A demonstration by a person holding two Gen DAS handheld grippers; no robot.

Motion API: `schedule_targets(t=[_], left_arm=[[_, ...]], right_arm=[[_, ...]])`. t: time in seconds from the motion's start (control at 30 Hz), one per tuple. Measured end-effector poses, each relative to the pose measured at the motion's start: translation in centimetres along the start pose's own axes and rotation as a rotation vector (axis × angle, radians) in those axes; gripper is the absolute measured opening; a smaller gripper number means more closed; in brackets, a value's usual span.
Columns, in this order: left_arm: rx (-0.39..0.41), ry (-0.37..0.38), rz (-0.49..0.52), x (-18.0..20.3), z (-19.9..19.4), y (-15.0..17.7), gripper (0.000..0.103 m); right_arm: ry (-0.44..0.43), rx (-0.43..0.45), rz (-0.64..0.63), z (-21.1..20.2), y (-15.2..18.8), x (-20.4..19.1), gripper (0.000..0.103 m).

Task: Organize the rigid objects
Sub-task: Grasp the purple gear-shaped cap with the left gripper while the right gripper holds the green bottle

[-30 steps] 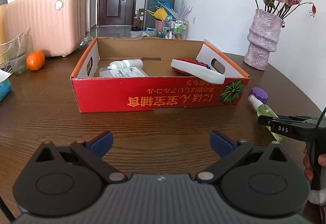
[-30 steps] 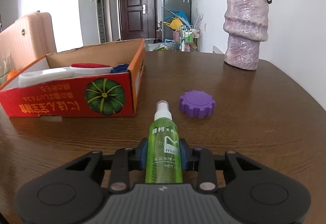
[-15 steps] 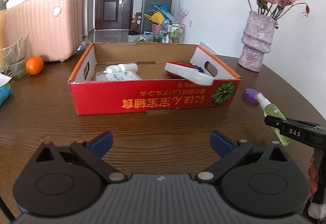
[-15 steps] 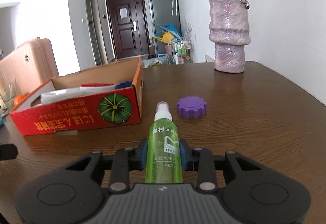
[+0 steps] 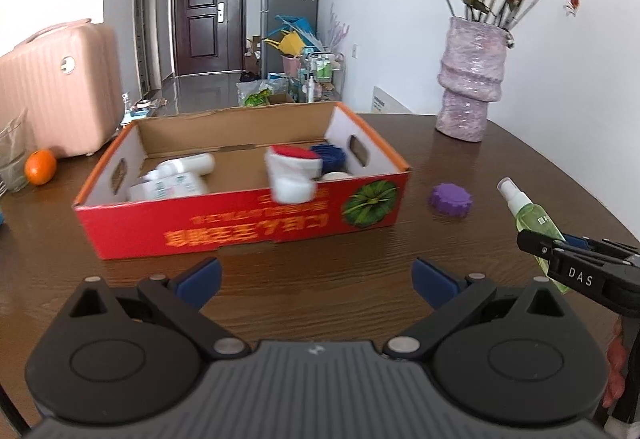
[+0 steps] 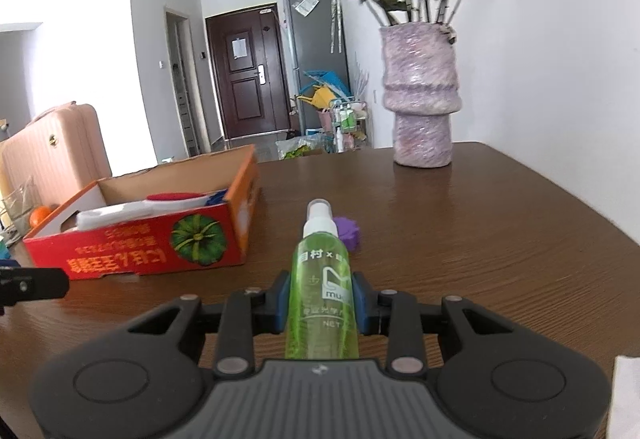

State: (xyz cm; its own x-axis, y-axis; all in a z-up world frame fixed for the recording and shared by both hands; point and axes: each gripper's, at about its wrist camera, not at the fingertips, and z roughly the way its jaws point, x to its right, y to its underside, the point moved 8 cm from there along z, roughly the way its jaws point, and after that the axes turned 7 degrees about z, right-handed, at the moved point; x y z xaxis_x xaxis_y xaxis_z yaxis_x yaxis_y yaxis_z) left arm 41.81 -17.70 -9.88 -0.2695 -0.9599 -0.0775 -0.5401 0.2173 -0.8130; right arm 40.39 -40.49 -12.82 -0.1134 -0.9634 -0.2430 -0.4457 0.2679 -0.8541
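Observation:
A green spray bottle [image 6: 322, 287] with a white nozzle is clamped between the blue pads of my right gripper [image 6: 322, 303], lifted off the brown table and pointing forward. In the left wrist view the same green spray bottle [image 5: 528, 217] and right gripper [image 5: 560, 259] show at the right edge. My left gripper [image 5: 316, 277] is open and holds nothing, short of the red cardboard box [image 5: 240, 231]. The box [image 6: 132, 255] holds white bottles [image 5: 176, 181], a red-and-white item [image 5: 292, 175] and a blue lid [image 5: 330, 155]. A purple lid [image 5: 450, 199] lies on the table right of the box.
A purple vase [image 5: 472, 87] with dried roses stands at the back right of the round table [image 5: 300, 263]. An orange [image 5: 40, 167], a glass [image 5: 12, 155] and a pink suitcase [image 5: 56, 91] sit at the left. A person's fingers [image 5: 616, 371] show at the right edge.
Both grippers rose and drew back from the box. The right one lifted the green bottle off the table, so the bottle now covers part of the purple lid in its view.

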Motion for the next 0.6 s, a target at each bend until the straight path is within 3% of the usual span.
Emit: schedule_targets(t=[0.3,0.6], left_arm=[[-0.007,0.015,0.091,7.7,3.4,-1.6,0.103],[-0.041,0.027,0.111,13.2,9.2,-3.5,0.103]], right_arm=[[0.035,0.020,0.024,0.5,-1.8,5.3,0.031],[0.073,0.021,0.103,1.8,-3.3,10.1,0.031]])
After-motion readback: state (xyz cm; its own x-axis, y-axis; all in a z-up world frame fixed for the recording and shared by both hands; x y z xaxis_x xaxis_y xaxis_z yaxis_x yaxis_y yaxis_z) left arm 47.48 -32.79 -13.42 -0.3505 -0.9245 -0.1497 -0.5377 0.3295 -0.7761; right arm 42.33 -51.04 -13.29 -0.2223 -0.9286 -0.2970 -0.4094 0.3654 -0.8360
